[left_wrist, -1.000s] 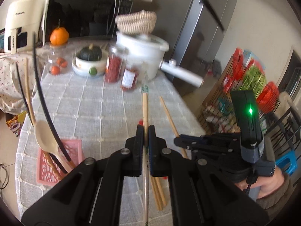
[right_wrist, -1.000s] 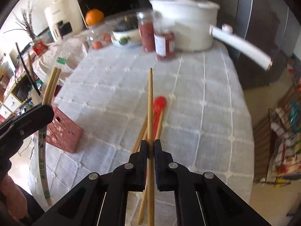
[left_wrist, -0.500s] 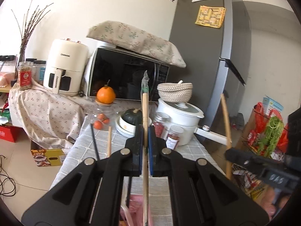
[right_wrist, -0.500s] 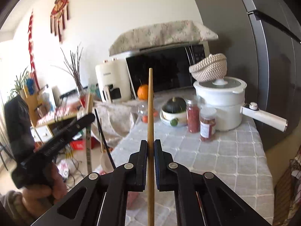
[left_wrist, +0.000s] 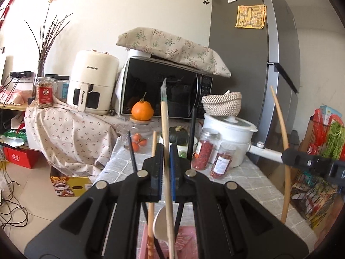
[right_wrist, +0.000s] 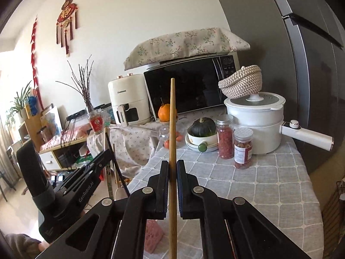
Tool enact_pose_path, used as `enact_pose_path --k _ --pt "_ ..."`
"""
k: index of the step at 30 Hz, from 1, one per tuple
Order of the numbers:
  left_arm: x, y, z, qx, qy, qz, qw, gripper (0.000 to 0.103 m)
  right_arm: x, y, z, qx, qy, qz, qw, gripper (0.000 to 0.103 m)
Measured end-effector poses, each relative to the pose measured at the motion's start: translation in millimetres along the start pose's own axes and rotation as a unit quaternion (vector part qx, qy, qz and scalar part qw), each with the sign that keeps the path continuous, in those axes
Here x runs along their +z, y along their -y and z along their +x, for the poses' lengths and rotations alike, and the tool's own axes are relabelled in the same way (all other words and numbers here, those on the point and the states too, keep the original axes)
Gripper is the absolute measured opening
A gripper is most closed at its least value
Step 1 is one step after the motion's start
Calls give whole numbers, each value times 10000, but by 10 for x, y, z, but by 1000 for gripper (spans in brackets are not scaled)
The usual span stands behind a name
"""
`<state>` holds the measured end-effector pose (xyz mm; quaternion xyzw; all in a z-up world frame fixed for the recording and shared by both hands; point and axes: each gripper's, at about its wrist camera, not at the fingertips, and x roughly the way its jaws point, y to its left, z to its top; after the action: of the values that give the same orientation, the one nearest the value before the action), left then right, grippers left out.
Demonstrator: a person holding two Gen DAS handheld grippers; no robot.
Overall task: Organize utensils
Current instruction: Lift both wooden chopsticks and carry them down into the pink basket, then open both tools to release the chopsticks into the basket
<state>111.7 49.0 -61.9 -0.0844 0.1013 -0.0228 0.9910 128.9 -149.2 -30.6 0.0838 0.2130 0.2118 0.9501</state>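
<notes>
My left gripper [left_wrist: 165, 151] is shut on a plastic-wrapped wooden chopstick [left_wrist: 164, 116] and holds it upright over the pink utensil basket [left_wrist: 185, 245]. The basket holds a pale spoon [left_wrist: 160, 222], black chopsticks [left_wrist: 132, 151] and a wooden stick [left_wrist: 153, 146]. My right gripper [right_wrist: 172, 168] is shut on a bare wooden chopstick [right_wrist: 172, 116], held upright above the table. That chopstick also shows in the left wrist view [left_wrist: 282, 133], at the right. The left gripper shows in the right wrist view [right_wrist: 94, 161], left of the pink basket [right_wrist: 153, 235].
On the grey checked tablecloth [right_wrist: 269, 183] stand two spice jars [right_wrist: 225, 139], a white pot [right_wrist: 256, 120] with a long handle, and a bowl with a green squash [right_wrist: 202, 127]. A microwave [right_wrist: 189, 86] and air fryer [right_wrist: 127, 101] stand behind.
Both grippers have tilted up from pointing down at the table to pointing level, each with its chopstick now upright. The left gripper has come over the pink basket.
</notes>
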Motion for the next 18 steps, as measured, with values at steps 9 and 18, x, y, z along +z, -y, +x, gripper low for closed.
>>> enact_pose_path --k 9,18 --pt "-105 -74 -31 98 -380 128 9991 6 -22 -164 160 -17 100 -30 9999 7" --pt "18 -408 4 -187 -1344 -613 9888 11 -55 -271 442 234 -144 285 9992 7"
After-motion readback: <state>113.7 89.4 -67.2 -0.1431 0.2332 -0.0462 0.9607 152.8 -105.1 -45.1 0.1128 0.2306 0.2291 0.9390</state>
